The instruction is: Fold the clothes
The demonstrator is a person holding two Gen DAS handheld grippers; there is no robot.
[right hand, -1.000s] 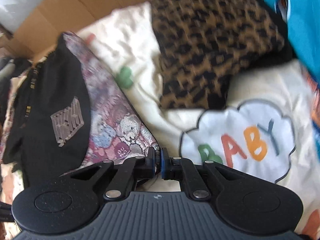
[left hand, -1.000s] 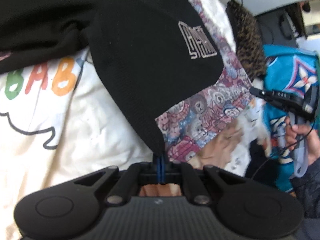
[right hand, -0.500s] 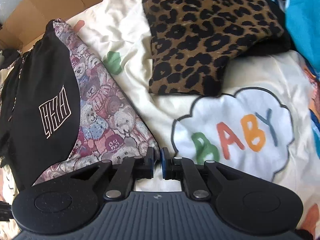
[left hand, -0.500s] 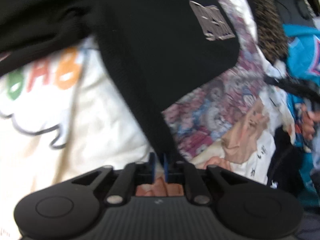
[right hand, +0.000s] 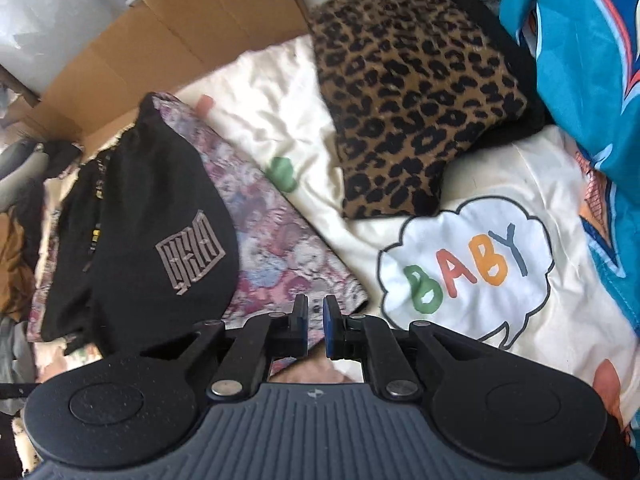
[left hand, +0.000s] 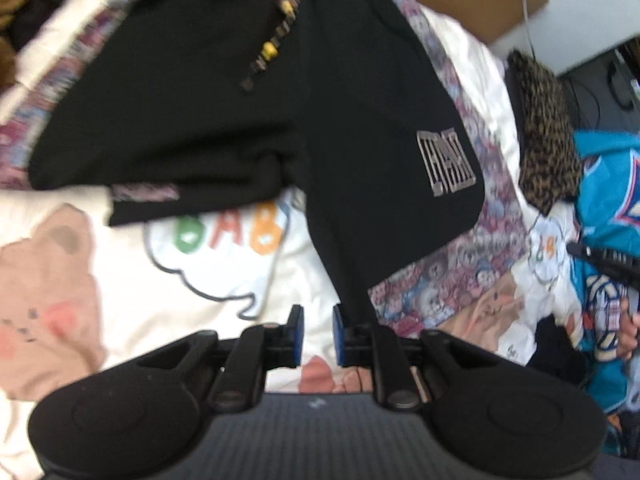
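Shorts [left hand: 248, 92], black with a grey logo, lie spread on the bear-print cloth [left hand: 448, 280] beside the leopard pillow [right hand: 404, 92], waistband on the side away from both tools. Left tool [left hand: 316, 332]: jaws opening, nothing between them, the near leg hem just beyond its tips. Right tool [right hand: 315, 324]: jaws a narrow gap apart (empty too). For a clean fold, pinch both hem corners together and carry them level toward the waistband, keeping edges aligned.

The black shorts [left hand: 248, 92] blur toward their waistband, where the picture's top edge cuts them. A bear-print garment [left hand: 448, 280] lies mostly hidden beneath them.
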